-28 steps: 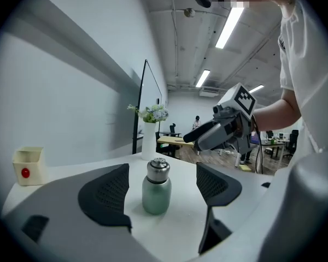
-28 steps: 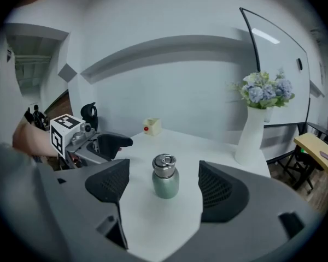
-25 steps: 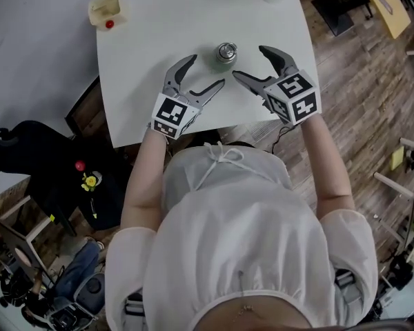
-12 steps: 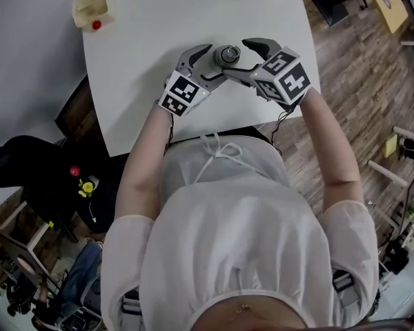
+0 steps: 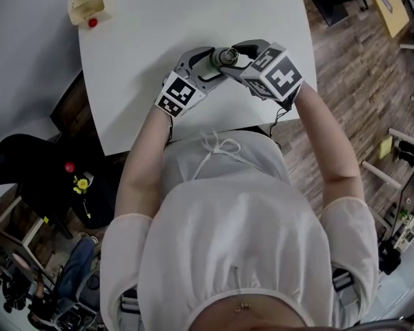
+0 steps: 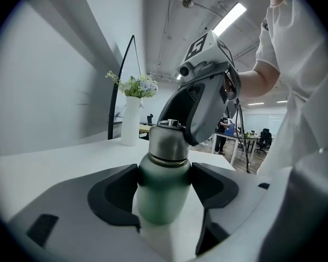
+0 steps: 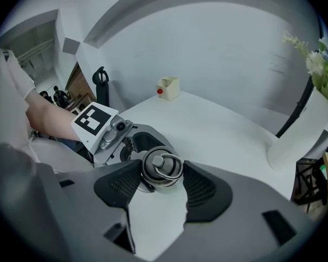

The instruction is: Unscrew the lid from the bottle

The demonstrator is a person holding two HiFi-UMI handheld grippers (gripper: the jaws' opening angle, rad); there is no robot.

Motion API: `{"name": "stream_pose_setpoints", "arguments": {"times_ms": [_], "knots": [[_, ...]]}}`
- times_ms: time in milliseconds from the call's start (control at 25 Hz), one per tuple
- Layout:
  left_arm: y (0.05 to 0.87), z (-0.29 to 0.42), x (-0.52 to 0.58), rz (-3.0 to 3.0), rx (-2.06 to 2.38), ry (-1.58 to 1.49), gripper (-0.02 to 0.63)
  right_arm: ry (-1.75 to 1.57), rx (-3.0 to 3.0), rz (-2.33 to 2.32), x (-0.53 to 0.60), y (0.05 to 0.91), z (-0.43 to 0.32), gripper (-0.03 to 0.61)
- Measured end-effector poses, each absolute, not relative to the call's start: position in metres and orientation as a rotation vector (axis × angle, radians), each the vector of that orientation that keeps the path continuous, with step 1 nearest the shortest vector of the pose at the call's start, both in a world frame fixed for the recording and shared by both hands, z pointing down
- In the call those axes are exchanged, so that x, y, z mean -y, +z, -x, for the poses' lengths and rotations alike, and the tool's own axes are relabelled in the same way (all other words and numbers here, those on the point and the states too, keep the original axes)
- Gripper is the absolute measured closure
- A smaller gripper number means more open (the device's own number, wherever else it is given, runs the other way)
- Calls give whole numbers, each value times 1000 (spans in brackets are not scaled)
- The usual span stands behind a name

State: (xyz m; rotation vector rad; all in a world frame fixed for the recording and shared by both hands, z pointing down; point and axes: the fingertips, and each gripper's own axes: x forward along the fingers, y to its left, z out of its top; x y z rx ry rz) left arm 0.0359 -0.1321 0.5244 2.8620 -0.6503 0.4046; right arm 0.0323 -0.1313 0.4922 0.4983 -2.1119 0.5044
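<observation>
A green bottle with a steel ring-topped lid stands upright on the white table, near its front edge. My left gripper comes in from the left, almost level. Its jaws have just been closing, and both pads now press on the green body below the lid. My right gripper reaches steeply down from the right. Its jaws have also just been closing, and its pads touch the lid on both sides. The bottle's lower part is hidden behind the left jaws.
A small cream box with a red ball sits at the table's far left corner. A white vase with flowers stands at the far edge. Dark bags lie on the floor to the left; wooden floor lies to the right.
Both grippers have moved inward and down from either side of the bottle. Their wide-open jaws have closed, the left on the body and the right on the lid.
</observation>
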Motion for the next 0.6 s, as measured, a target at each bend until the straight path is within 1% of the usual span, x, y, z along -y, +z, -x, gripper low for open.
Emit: {"name": "stream_pose_setpoints", "arguments": {"times_ms": [280,600], "knots": [[523,-38,130,-2855,645,425,285,448,2080,-356,126,487,-32,325],[528,-37,131,-2839,646,444,285,212,2040,-2,122,491,-27,325]]}}
